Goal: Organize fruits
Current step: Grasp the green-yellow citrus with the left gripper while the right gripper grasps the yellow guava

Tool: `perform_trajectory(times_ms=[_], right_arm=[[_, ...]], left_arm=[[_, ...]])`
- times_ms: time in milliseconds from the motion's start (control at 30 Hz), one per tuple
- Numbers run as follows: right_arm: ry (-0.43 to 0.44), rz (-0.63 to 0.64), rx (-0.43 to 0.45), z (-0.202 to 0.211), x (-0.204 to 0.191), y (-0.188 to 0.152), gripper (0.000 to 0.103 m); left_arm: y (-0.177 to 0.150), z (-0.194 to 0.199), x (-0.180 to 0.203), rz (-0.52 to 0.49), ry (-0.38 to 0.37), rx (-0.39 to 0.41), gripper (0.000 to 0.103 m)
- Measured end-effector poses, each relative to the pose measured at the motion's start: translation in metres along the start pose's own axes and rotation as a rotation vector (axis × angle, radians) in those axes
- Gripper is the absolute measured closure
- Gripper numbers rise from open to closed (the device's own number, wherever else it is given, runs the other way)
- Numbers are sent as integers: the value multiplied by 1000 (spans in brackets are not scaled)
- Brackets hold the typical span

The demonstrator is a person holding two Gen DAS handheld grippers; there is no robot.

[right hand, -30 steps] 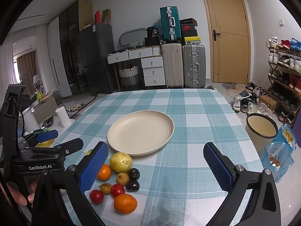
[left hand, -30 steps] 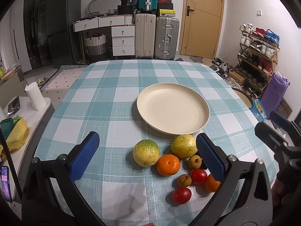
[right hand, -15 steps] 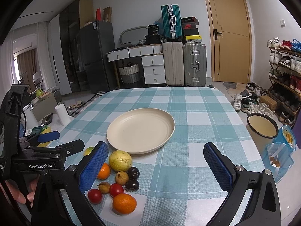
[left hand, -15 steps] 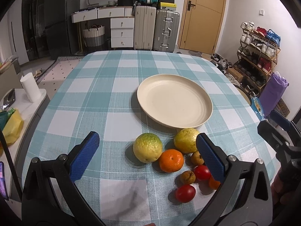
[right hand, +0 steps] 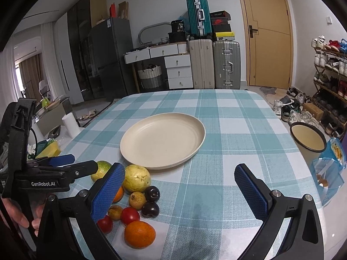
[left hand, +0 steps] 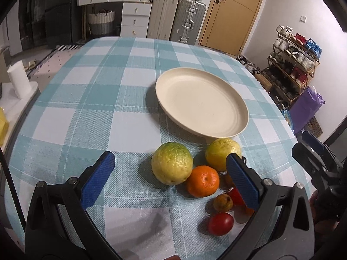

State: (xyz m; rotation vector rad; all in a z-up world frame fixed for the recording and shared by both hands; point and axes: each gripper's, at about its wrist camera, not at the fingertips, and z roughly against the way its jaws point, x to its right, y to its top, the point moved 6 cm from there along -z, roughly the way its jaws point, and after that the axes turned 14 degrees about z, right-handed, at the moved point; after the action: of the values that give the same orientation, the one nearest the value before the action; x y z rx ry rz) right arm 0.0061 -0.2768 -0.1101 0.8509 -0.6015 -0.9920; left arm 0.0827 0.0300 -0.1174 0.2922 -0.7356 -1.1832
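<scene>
Both left gripper and right gripper spread wide, empty; tight fruit cluster may scatter if nudged, green-yellow fruit rolling from plate.

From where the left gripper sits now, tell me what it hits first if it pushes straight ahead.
Most likely the green-yellow citrus. The left gripper is open, and that fruit sits just ahead between its fingers, the orange touching it on the right. Depth is hard to judge through the fisheye; aimed lower, the checked tablecloth comes first.

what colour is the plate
Plain cream plate, no pattern; clearest in the right wrist view.
</scene>
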Motion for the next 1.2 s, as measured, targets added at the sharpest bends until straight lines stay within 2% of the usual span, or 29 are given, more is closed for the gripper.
perform_trajectory(times_ms=[67,167,233,300,500,800,1200], right_arm=[[5,-3,-8,-5,0,-1,0],[11,-7,-20,-12,1,-3,0],[15,-9,-25,-16,1,-4,0],[17,-11,-30,-19,2,-5,0],[24,-18,-46,-30,4,-7,0],[30,-6,-64,-38,0,-7,0],[125,10,-87,-49,-22,0,0]], left_arm=[[0,-5,-2,7,-8,-11,2],[0,-14,-7,21,-22,-39,9],[-1,-21,-11,35,-24,-60,24],[-1,-27,-14,47,-23,-73,32],[-2,-37,-12,51,-115,-107,59],[2,-43,-19,114,-239,-148,59],[4,-47,-26,141,-298,-167,59]])
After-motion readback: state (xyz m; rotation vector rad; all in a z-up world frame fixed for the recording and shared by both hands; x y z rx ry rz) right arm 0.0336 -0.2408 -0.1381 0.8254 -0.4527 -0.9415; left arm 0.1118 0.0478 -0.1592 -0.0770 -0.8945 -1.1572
